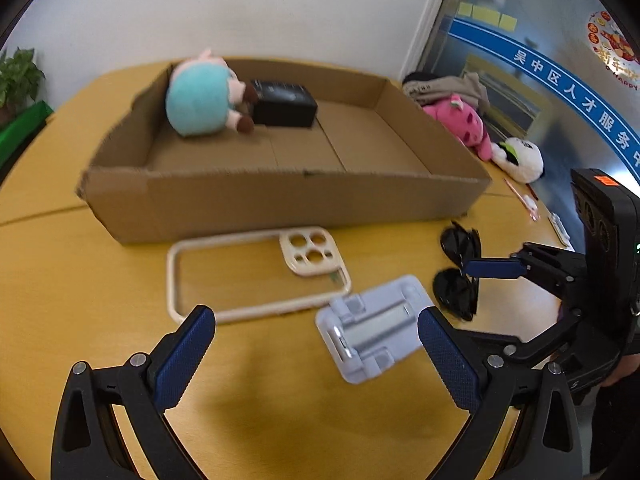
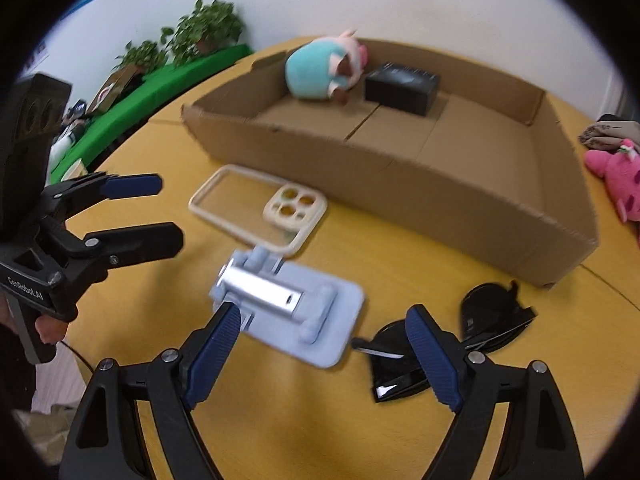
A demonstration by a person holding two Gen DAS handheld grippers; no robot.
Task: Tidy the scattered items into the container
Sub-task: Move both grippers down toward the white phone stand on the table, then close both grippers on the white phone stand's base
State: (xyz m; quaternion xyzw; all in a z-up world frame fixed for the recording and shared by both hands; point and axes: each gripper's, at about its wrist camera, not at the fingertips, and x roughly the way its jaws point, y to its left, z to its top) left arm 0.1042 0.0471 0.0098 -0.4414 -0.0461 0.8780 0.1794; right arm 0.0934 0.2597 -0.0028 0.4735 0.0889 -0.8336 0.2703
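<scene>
An open cardboard box [image 1: 280, 200] on the yellow table holds a teal plush [image 1: 200, 96] and a small black box [image 1: 284, 104]. In front of it lie a beige phone case [image 1: 310, 252], a pale blue phone stand [image 1: 372, 328] and black sunglasses [image 1: 460, 244]. My left gripper [image 1: 316, 320] is open above the table, with the stand just inside its right finger. My right gripper [image 2: 323, 314] is open too, hanging over the stand [image 2: 336, 300] with the sunglasses [image 2: 492, 304] by its right finger. Neither holds anything. The left gripper [image 2: 170, 212] shows at the right wrist view's left edge.
A pink plush [image 1: 460, 124], a white plush [image 1: 520, 158], folded clothes [image 1: 448, 88] and pens [image 1: 520, 196] lie right of the box. Potted plants [image 2: 208, 24] and a green ledge stand beyond the table's left edge. A glass door is at the far right.
</scene>
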